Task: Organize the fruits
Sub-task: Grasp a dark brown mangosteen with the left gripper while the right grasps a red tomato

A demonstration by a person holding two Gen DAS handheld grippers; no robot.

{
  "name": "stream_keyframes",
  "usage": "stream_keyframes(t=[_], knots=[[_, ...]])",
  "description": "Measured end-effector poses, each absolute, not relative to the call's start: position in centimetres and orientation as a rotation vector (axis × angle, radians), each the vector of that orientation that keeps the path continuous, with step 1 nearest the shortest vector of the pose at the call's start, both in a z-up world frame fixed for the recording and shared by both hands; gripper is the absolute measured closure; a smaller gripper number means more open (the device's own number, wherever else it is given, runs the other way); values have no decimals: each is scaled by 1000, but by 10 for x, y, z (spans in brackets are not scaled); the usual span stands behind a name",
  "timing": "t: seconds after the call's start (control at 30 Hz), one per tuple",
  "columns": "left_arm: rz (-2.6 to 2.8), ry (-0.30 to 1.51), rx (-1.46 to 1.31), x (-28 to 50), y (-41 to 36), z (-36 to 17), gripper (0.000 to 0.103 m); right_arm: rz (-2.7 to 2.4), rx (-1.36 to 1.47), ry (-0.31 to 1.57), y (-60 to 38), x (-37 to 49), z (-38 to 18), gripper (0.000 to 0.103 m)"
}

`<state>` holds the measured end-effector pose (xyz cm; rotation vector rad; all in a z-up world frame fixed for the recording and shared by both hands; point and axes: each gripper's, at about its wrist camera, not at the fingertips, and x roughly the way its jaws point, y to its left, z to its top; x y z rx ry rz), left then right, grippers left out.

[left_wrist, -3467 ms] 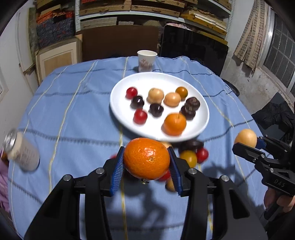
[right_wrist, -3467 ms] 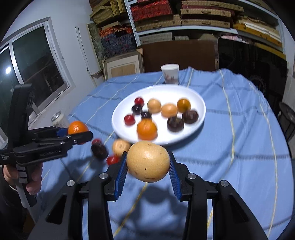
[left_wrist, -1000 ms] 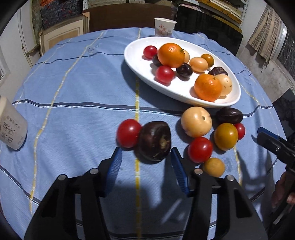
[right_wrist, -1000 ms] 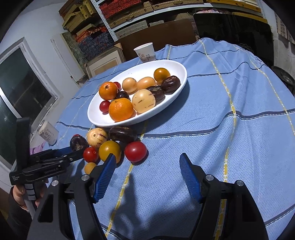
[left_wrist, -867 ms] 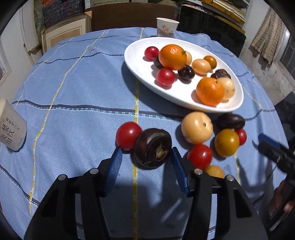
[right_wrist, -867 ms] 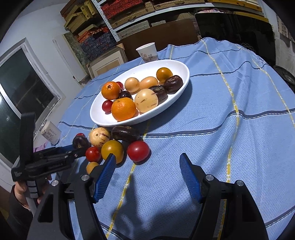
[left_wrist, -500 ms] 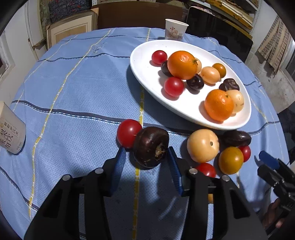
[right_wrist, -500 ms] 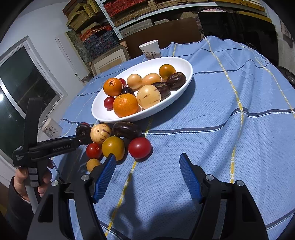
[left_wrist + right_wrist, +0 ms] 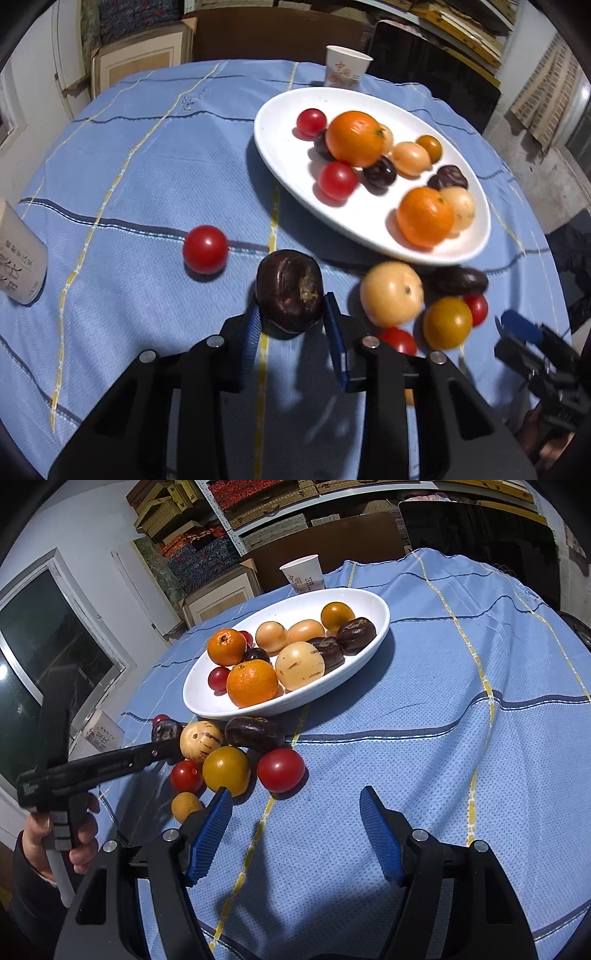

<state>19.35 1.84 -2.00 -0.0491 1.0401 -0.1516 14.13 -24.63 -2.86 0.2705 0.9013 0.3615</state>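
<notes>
My left gripper (image 9: 291, 304) has its blue pads against a dark purple fruit (image 9: 290, 291), and its jaws are closing on it just above the blue cloth. The right wrist view shows the same fruit (image 9: 165, 731) at the left gripper's tip. A white plate (image 9: 280, 166) holds two oranges, red tomatoes, pale and dark fruits. Loose on the cloth lie a red tomato (image 9: 205, 249), a pale yellow fruit (image 9: 391, 293), another dark fruit (image 9: 460, 280) and an amber tomato (image 9: 447, 323). My right gripper (image 9: 295, 794) stands open and empty, just short of a red tomato (image 9: 280, 770).
A paper cup (image 9: 345, 72) stands behind the plate. A printed can (image 9: 18, 258) sits at the table's left edge. Shelves, boxes and a dark chair back ring the round table. A hand (image 9: 74, 834) grips the left tool's handle.
The left jaws have narrowed onto the dark purple fruit, which has come away from the red tomato beside it. The right gripper has kept still and open.
</notes>
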Motion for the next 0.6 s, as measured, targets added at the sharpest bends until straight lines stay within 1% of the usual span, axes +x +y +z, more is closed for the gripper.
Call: stream_keyframes(t=[0.13, 0.17, 0.4, 0.47, 0.53, 0.6], knots=[[-186, 1033, -32, 173, 19, -16, 73, 369, 187, 908, -235, 137, -24, 31], [-193, 1030, -26, 169, 20, -15, 77, 371, 152, 914, -231, 136, -23, 31], [-237, 1040, -40, 154, 28, -18, 78, 359, -60, 981, -209, 150, -28, 31], [-245, 1042, -57, 155, 29, -18, 77, 350, -96, 990, -205, 160, -30, 35], [-241, 1045, -58, 158, 30, -19, 76, 360, -110, 992, -201, 167, -31, 46], [-235, 1046, -56, 160, 29, -19, 73, 365, -122, 991, -198, 173, -32, 48]])
